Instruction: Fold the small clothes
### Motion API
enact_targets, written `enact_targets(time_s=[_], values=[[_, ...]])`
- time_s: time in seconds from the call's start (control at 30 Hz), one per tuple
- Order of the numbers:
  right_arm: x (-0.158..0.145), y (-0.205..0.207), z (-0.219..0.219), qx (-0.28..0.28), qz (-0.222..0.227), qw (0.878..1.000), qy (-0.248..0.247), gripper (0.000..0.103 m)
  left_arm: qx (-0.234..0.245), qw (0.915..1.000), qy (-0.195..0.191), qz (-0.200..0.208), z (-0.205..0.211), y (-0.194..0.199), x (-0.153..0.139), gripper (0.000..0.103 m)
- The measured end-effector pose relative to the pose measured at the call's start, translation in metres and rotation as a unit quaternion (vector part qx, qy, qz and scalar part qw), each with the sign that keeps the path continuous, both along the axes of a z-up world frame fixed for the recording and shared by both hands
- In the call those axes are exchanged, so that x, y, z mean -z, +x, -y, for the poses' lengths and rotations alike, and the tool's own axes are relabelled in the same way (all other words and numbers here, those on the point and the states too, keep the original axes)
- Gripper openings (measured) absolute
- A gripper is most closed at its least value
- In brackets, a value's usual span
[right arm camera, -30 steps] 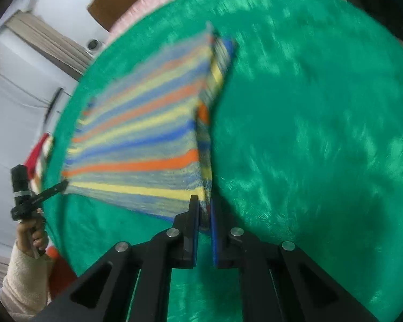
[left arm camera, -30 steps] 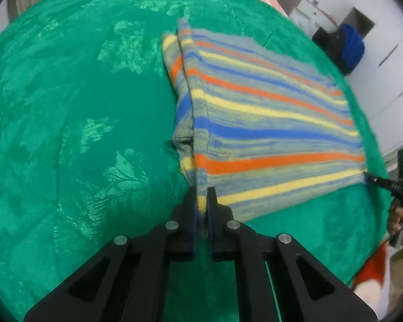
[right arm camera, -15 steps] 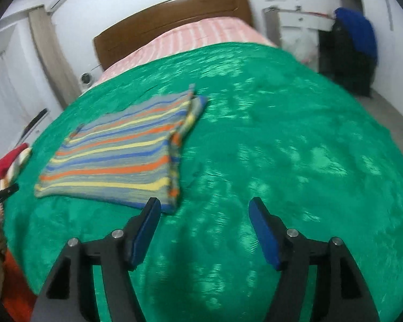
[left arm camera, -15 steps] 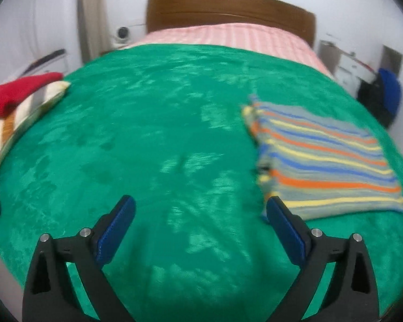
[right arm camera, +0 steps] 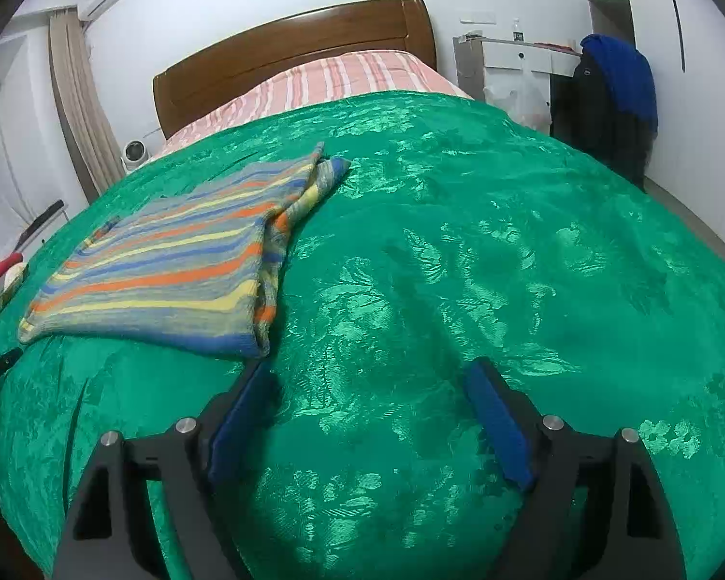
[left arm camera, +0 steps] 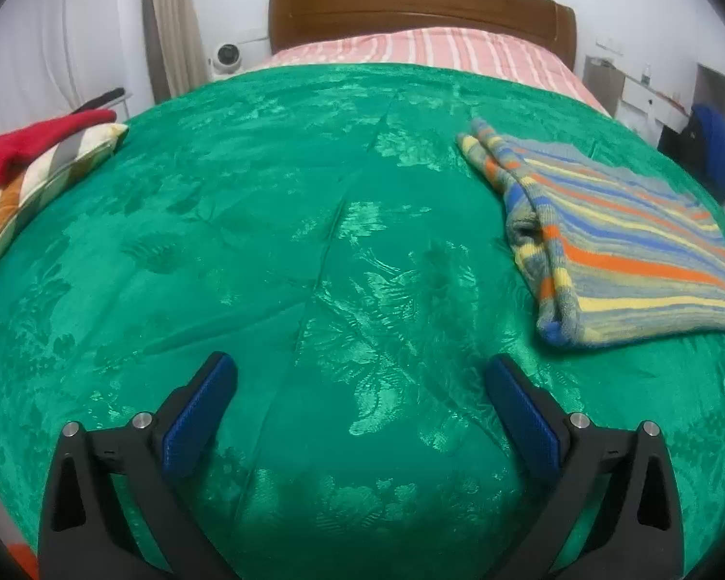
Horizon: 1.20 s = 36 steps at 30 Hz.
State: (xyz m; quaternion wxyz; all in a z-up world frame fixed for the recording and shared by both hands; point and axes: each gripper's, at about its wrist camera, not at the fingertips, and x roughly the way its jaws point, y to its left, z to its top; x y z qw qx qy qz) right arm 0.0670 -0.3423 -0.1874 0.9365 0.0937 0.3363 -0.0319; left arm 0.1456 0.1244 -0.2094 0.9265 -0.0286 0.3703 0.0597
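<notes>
Knitwear with orange, blue and yellow stripes, a small striped garment [left arm camera: 623, 251], lies folded on the green bedspread [left arm camera: 266, 241]. It is ahead and to the right of the left hand-held gripper [left arm camera: 360, 386], and ahead and to the left of the right hand-held gripper [right arm camera: 369, 386], whose left finger is just beside its near corner. Both have just been opening their jaws; they stand wide now, with nothing between them except the bedspread below.

I think the garment is light, soft and floppy, and it will sag if only one point is lifted. The knit looks thick, so the pads should hold it well, but the shiny bedspread may let it slide. For another fold, the two near corners seem the best places to take hold. The doubled edge facing the middle of the bed is bulky, so a deep bite through all layers is wiser.
</notes>
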Motion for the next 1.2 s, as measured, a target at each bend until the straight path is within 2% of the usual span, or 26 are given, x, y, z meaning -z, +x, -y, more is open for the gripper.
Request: enact_targets(time_s=[1.2], values=[[0.0031, -0.003, 0.0002, -0.001, 0.009, 1.0, 0.004, 0.085, 0.0, 1.0, 0.003, 0.006, 0.0013, -0.0101, -0.0018, 0.103]])
